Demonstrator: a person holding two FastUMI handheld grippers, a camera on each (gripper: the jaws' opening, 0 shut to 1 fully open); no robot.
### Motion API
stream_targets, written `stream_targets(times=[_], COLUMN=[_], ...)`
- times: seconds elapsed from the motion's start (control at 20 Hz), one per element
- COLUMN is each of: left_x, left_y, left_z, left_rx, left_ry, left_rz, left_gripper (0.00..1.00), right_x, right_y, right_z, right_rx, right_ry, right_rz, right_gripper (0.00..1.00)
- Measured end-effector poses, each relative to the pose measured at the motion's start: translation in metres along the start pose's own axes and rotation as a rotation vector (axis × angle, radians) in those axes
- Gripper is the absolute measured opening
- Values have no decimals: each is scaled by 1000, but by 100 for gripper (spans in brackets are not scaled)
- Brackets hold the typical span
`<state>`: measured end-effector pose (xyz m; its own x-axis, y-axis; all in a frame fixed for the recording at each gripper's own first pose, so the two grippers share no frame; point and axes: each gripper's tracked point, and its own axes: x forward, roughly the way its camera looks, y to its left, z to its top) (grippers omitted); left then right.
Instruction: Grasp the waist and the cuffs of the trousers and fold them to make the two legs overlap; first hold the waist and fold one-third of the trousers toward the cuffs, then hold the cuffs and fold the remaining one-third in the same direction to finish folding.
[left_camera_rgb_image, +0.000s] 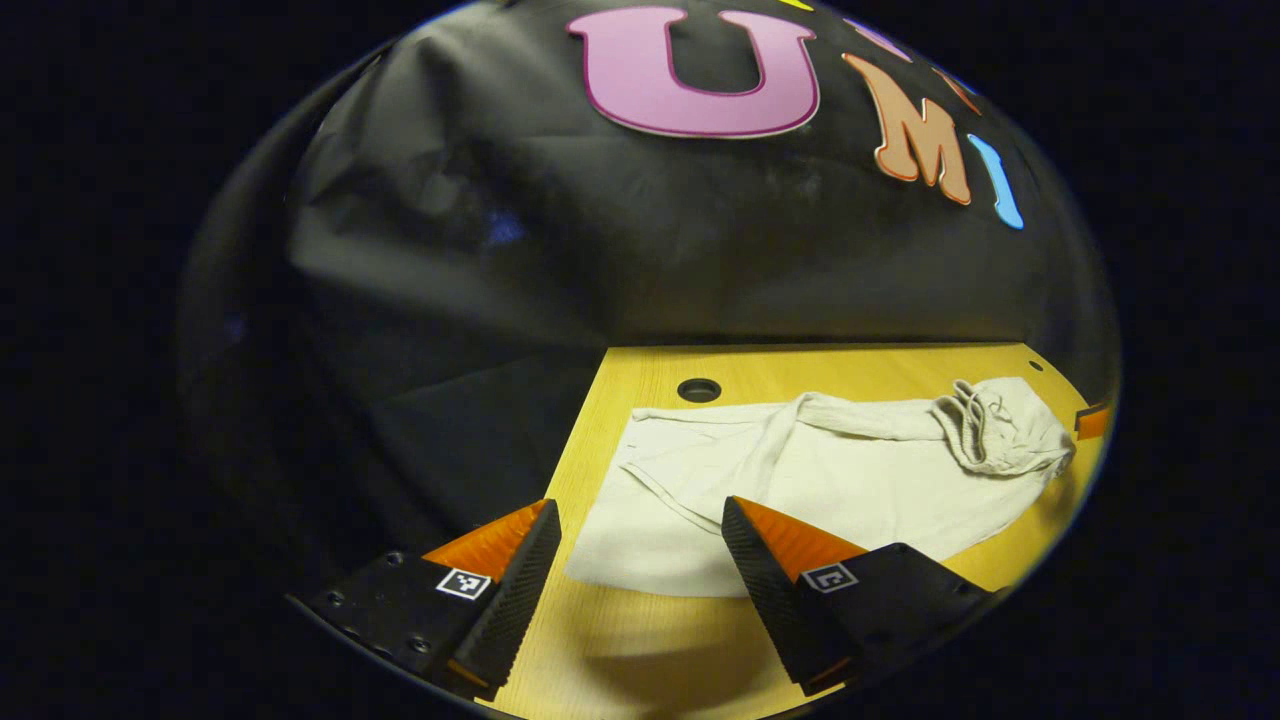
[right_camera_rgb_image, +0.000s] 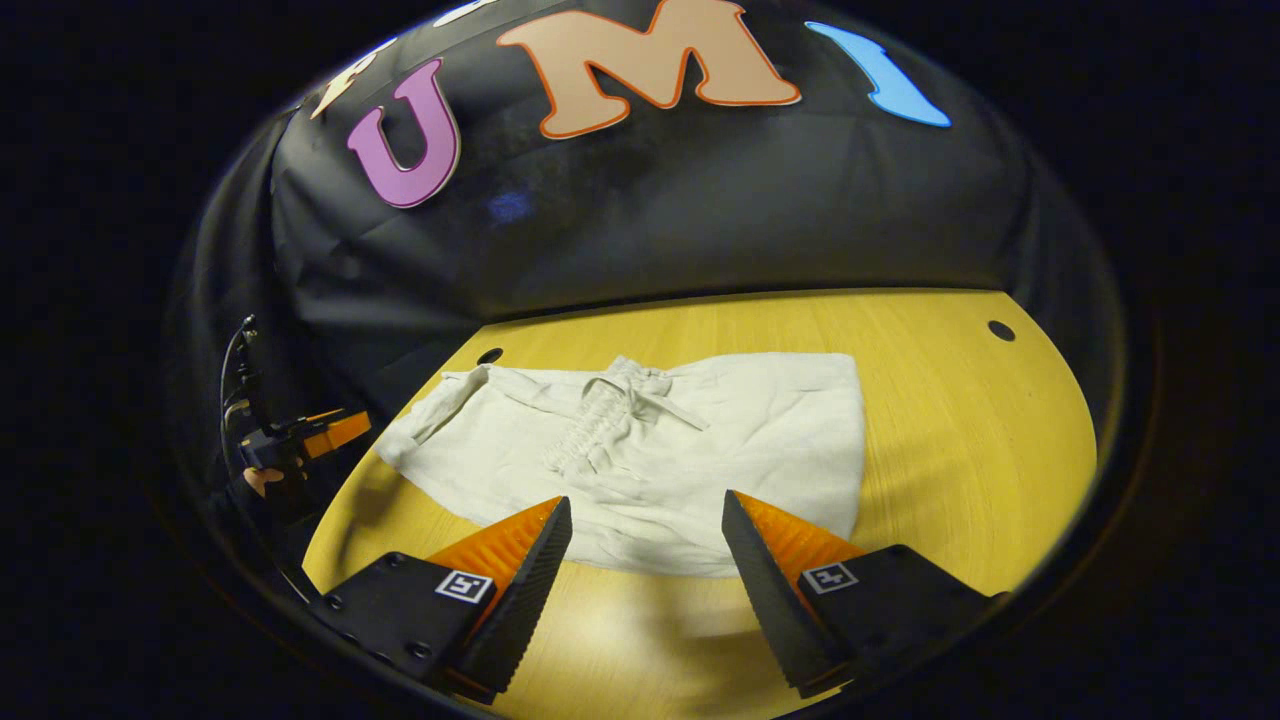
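Pale cream trousers (right_camera_rgb_image: 700, 440) lie spread on the wooden table (right_camera_rgb_image: 960, 420). Their gathered waistband with its drawstring (right_camera_rgb_image: 600, 420) rests bunched on top of the cloth, and the leg ends (right_camera_rgb_image: 440, 395) point to the left of the right gripper view. In the left gripper view the trousers (left_camera_rgb_image: 830, 480) stretch from the waistband (left_camera_rgb_image: 985, 425) at the right to the leg ends at the left. My left gripper (left_camera_rgb_image: 640, 515) hovers open over the near hem. My right gripper (right_camera_rgb_image: 645, 515) is open just above the near edge. Neither touches the cloth.
The table has round cable holes (left_camera_rgb_image: 698, 390) (right_camera_rgb_image: 1000, 330) near its back edge. The left gripper (right_camera_rgb_image: 320, 435) with a hand on it shows at the table's left end. The right gripper's tip (left_camera_rgb_image: 1092, 420) peeks in at the far right. Bare wood lies right of the trousers.
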<state>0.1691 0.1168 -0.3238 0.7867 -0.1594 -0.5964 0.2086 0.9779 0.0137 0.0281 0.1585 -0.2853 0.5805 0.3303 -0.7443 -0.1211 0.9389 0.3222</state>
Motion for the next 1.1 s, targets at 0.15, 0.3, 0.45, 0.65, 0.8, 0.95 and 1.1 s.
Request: stream_targets(times=[0.15,0.3,0.45,0.65,0.8,0.95,1.1], left_x=[31,47,54,55,54,53,50], left_y=[5,7,-7,-10,-18,-37,-37], left_z=[-13,-25,-41,-41,-44,-39,-35], left_rx=[1,47,27,-38,-51,-130,-277], left_ry=[42,84,135,124,147,140,129], left_rz=[-12,-17,-68,-71,-87,-108,-86], left_gripper=[96,96,96,95,87,13,0], right_x=[-14,-24,-29,-29,-31,-35,-44], right_y=[-17,-31,-36,-36,-39,-37,-39], right_z=[-11,-22,-23,-20,-23,-22,-20], right_rx=[13,4,3,10,3,0,-3], right_ry=[5,27,34,34,45,37,26], right_rz=[-51,-92,-104,-93,-93,-79,-76], right_gripper=[96,96,97,96,97,92,97])
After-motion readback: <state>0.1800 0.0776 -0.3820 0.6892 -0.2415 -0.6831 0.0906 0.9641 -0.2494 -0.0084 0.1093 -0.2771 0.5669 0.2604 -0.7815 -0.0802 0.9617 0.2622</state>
